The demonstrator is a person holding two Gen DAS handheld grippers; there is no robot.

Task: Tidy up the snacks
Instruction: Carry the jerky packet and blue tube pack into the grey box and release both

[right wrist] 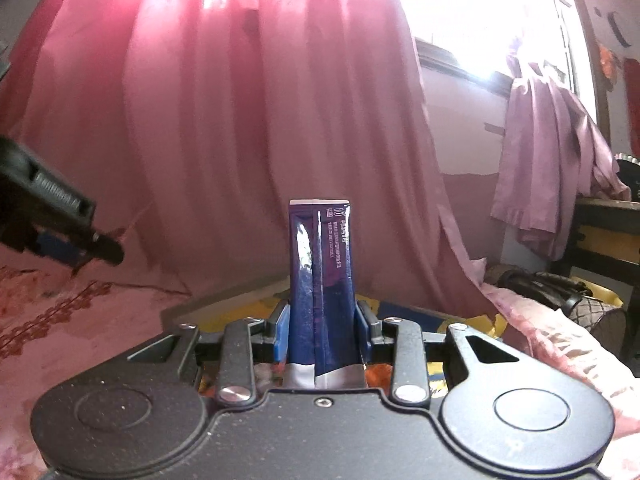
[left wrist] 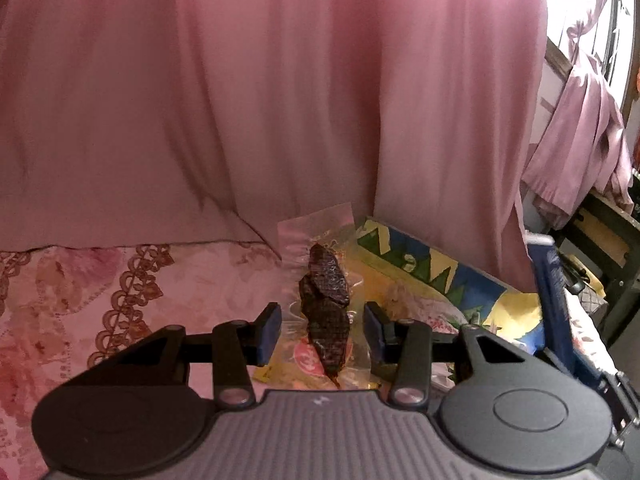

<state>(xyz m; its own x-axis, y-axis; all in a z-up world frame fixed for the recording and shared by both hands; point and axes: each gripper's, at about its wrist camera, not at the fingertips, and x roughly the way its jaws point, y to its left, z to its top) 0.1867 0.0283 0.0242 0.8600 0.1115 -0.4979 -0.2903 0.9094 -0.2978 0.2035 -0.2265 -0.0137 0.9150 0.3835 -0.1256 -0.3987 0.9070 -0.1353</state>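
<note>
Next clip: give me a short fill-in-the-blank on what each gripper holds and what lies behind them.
1. The right gripper is shut on a tall ____ sachet.
2. The left gripper holds a clear packet with a dark ____ snack sealed inside.
3. Behind both grippers hangs a ____ curtain.
4. The colourful box lies to the ____ of the clear packet in the left wrist view.

Missing words: blue; brown; pink; right
</note>
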